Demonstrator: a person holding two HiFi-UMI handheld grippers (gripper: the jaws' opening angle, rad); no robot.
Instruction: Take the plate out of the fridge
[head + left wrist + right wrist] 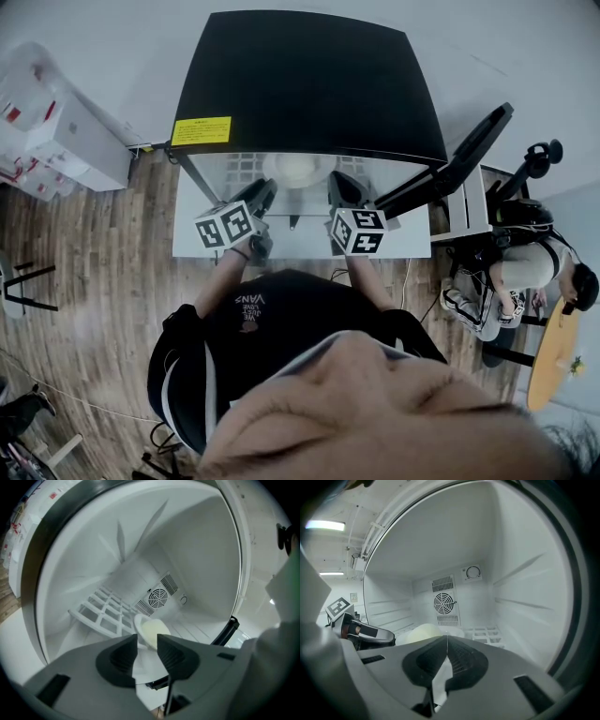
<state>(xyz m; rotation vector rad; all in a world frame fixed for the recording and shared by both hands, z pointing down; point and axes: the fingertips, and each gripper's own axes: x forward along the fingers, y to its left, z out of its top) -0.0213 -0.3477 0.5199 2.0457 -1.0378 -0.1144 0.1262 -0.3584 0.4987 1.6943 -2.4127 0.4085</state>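
Plate (298, 170) sits low inside the open fridge (309, 84), straight ahead of both hand-held grippers and between their lines. Left hand-held gripper (147, 644): jaws apart, empty, plate rim lined up just beyond the gap; likely the nearer one. Right hand-held gripper (446, 641): clenched on nothing, plate ahead and slightly to its left.

A black-topped mini fridge (309, 84) sitting on a white table (186, 236) beside stacked white boxes (66, 141) is suggesting a lab.
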